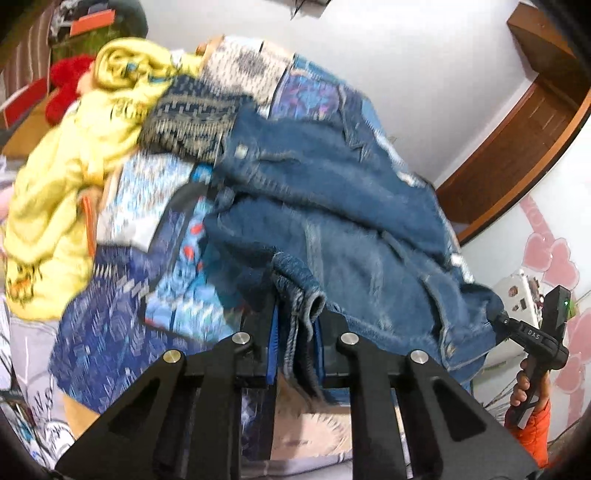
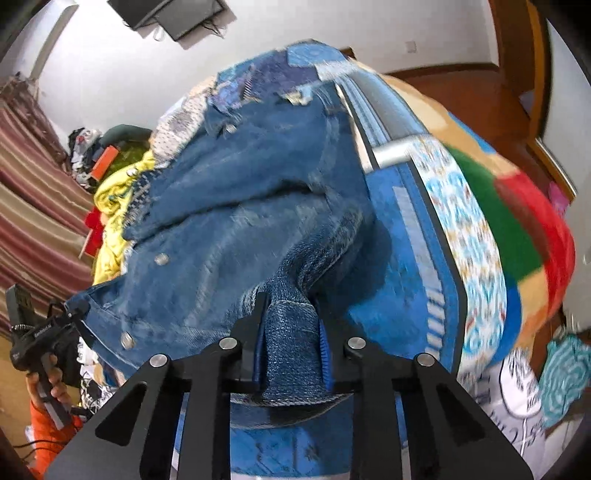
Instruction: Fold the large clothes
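Note:
A blue denim jacket (image 1: 332, 206) lies spread over a patterned blue bedspread (image 1: 110, 325). My left gripper (image 1: 295, 332) is shut on a folded hem edge of the denim jacket, which bunches between the blue pads. In the right wrist view the denim jacket (image 2: 240, 206) shows its metal buttons, and my right gripper (image 2: 291, 339) is shut on a thick fold of its denim. Each view shows the other gripper pinching the jacket's far corner: the right gripper (image 1: 506, 319) at the right edge, the left gripper (image 2: 79, 314) at the left edge, each held by a hand with an orange sleeve.
A yellow garment (image 1: 74, 177) and a patterned knit (image 1: 192, 125) are heaped behind the jacket, with red cloth (image 1: 66, 88) beyond. A multicoloured blanket (image 2: 517, 221) lies to the right. White walls, a wooden door frame (image 1: 517, 140), striped curtains (image 2: 33, 206) and a wall screen (image 2: 173, 14) surround the bed.

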{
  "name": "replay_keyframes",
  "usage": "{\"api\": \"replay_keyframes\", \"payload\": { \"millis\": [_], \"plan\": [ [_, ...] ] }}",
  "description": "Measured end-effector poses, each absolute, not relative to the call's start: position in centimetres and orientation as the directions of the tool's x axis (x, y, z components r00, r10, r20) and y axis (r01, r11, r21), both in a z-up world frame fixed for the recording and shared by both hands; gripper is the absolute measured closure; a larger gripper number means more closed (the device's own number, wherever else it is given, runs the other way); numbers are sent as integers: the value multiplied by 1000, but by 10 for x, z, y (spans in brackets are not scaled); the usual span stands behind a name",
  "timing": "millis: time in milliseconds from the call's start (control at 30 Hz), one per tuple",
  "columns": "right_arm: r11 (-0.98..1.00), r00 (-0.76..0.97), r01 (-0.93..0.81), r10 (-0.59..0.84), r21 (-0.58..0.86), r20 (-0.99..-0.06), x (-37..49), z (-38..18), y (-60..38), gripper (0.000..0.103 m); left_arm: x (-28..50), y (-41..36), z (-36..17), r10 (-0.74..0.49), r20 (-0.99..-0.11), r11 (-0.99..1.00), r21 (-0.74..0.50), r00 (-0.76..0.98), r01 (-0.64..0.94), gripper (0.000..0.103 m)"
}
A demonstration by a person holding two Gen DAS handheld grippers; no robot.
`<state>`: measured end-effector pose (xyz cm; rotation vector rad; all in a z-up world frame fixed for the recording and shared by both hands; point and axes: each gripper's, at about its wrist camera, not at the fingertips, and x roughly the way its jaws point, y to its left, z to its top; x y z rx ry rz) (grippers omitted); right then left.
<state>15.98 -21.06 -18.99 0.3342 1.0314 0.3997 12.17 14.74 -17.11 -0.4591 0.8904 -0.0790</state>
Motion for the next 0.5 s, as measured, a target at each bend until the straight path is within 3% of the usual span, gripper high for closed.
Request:
{"api": "replay_keyframes", "payload": {
  "millis": [500],
  "plan": [
    [911, 673, -289, 412, 295, -614, 247, -95, -175, 86, 212, 171, -95, -233, -581, 893, -444, 780, -65, 89]
  ]
}}
